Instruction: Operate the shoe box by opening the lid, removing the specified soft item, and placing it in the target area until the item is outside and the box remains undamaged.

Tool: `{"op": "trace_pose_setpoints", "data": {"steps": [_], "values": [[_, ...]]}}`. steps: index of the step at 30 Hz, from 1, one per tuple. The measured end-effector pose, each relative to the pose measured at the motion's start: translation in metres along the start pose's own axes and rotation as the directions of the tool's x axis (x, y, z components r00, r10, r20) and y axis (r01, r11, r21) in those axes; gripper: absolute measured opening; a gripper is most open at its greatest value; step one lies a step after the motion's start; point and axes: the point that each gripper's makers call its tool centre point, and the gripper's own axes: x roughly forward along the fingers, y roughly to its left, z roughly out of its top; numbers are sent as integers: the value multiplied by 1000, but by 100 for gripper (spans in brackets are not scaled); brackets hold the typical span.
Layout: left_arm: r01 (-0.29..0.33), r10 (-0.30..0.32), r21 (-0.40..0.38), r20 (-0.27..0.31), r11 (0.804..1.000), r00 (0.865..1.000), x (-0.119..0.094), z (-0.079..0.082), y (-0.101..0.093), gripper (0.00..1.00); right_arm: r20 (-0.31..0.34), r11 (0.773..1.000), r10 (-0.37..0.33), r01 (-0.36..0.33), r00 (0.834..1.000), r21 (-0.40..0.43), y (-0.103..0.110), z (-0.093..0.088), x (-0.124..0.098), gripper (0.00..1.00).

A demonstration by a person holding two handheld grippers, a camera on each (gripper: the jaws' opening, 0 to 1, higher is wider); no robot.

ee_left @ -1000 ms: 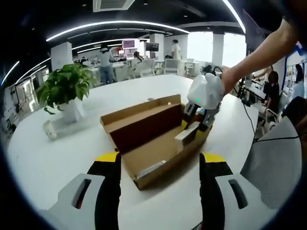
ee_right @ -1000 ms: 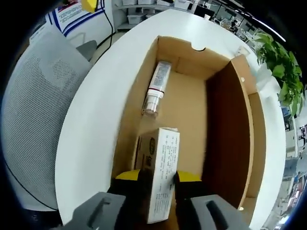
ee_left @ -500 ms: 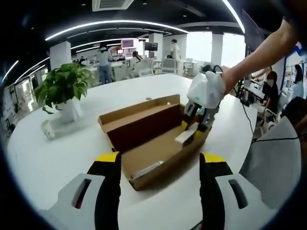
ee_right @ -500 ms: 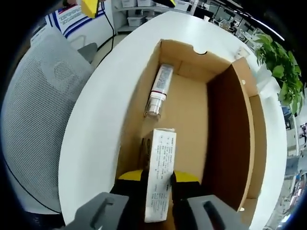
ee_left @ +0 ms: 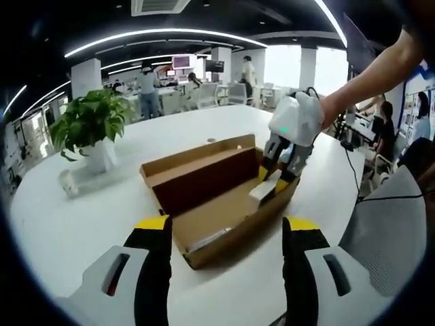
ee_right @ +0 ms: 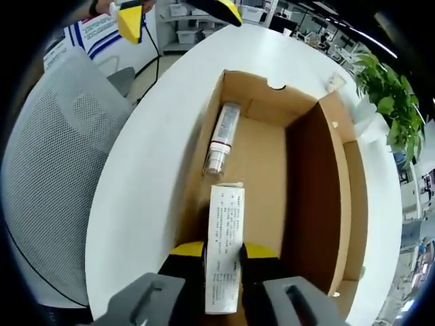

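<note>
The shoe box (ee_left: 217, 204) lies open on the white bench (ee_left: 81, 217), its lid (ee_right: 326, 183) standing up along one side. The right gripper (ee_right: 223, 255) has its jaws clenched on a small white carton (ee_right: 223, 255), lifted above the box's near end; the left gripper view shows this carton (ee_left: 266, 189) just over the box rim. A tube (ee_right: 221, 136) lies on the box floor. The left gripper (ee_left: 221, 231) hovers before the box, jaws released and holding nothing. A potted plant (ee_left: 92, 129) stands well apart on the bench.
</note>
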Motion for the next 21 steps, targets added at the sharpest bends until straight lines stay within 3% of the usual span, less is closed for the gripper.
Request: {"op": "trace_pose_setpoints", "data": {"steps": [5, 21], "values": [[-2, 2, -2, 5, 1000, 1000, 0, 2, 1, 66, 0, 1000, -14, 14, 1000, -17, 0, 1, -10, 15], [35, -35, 11, -9, 999, 999, 8, 0, -14, 66, 47, 992, -105, 108, 993, -62, -6, 18, -72, 15]]}}
